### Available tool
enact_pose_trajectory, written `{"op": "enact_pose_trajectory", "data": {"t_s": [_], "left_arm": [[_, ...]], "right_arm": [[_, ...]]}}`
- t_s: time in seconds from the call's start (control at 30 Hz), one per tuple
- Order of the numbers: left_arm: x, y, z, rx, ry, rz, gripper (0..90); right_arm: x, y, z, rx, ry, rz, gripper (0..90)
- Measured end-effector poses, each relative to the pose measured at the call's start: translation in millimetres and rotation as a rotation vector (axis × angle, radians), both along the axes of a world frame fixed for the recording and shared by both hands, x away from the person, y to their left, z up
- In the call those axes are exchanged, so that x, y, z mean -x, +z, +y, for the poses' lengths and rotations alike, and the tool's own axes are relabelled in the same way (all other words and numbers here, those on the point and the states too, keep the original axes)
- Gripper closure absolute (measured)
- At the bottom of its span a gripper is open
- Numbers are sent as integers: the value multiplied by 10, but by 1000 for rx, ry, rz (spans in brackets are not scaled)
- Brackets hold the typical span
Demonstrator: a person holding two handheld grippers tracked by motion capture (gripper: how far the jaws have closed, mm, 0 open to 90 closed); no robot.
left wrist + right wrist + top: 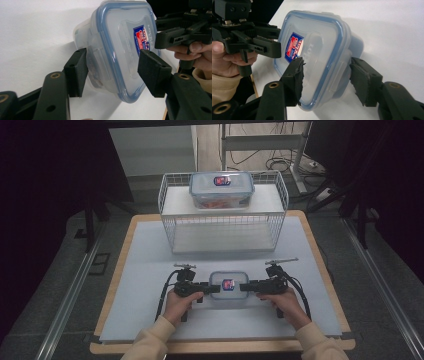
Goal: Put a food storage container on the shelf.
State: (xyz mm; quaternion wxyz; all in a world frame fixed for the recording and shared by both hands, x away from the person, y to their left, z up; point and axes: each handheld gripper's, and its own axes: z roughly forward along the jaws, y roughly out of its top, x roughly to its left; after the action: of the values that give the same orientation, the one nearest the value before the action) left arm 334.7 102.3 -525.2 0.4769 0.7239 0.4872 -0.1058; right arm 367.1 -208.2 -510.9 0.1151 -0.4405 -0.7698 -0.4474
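A small clear food container [228, 285] with a blue-rimmed lid and a red-and-blue label lies on the pale mat near the table's front. My left gripper [215, 288] comes at its left end and my right gripper [244, 287] at its right end, both turned on their sides. In the left gripper view, the left gripper [115, 72] has one pad on the lid and the other against the body of the container [117, 50]. The right gripper [328, 81] clamps the opposite end of the container [319, 50] the same way.
A white wire rack [225, 232] stands at the back of the mat, with a larger lidded container [221, 190] holding something orange on its top shelf. The wooden table edge [220, 347] runs in front of the person's sleeves. Dark floor and cables surround the table.
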Motion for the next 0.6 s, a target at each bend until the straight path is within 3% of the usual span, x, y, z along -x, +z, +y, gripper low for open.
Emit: {"op": "enact_pose_trajectory", "data": {"t_s": [0.3,0.6], "left_arm": [[120,25,2,-18,3,-57,465],[172,43,-8,-22,5,-84,478]], "right_arm": [[95,8,-25,-24,-11,-29,506],[161,26,-39,-31,-20,-36,523]]}}
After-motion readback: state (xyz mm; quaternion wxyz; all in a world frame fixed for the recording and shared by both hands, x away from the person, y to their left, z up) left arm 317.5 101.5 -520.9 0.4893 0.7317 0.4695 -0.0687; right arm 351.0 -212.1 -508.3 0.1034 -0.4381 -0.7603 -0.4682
